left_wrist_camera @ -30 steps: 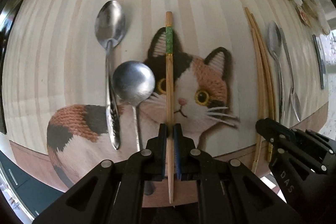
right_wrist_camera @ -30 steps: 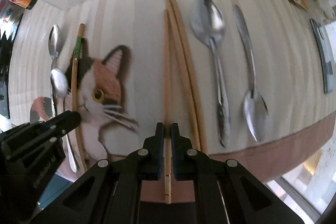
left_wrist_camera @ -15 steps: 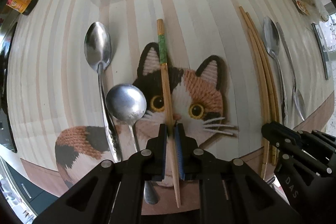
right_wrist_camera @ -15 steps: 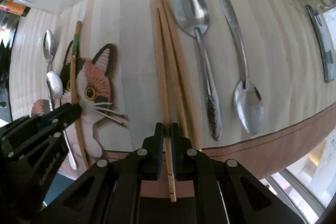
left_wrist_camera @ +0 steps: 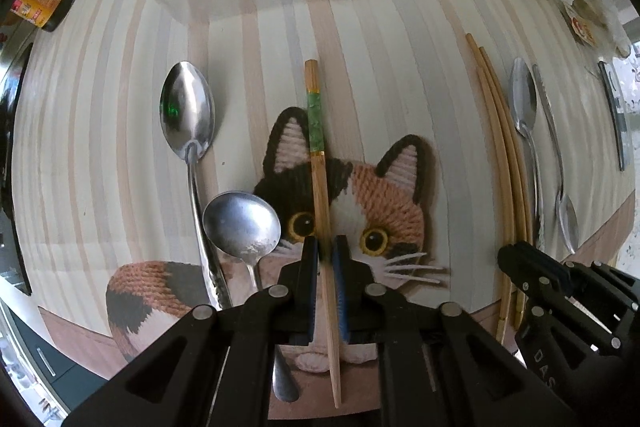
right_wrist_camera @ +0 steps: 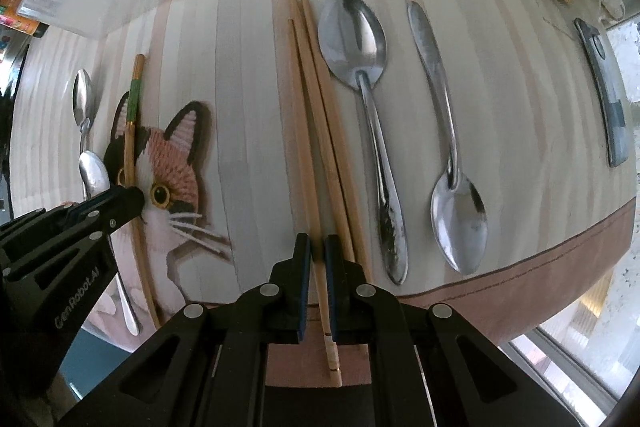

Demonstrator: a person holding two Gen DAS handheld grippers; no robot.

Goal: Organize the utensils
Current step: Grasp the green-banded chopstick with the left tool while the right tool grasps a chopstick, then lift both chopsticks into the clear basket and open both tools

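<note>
Bamboo chopstick (left_wrist_camera: pixel 320 187), green-banded, pinched in left tongs (left_wrist_camera: pixel 328 259); steel spoons (left_wrist_camera: pixel 240 223) glossy.

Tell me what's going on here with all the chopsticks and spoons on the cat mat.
A person is sorting utensils on a striped cat mat with two handheld tongs. The left tongs are shut on a green-banded chopstick lying across the cat's face, beside two spoons. The right tongs are shut on a plain chopstick next to two other plain chopsticks, with two more spoons to their right.
</note>
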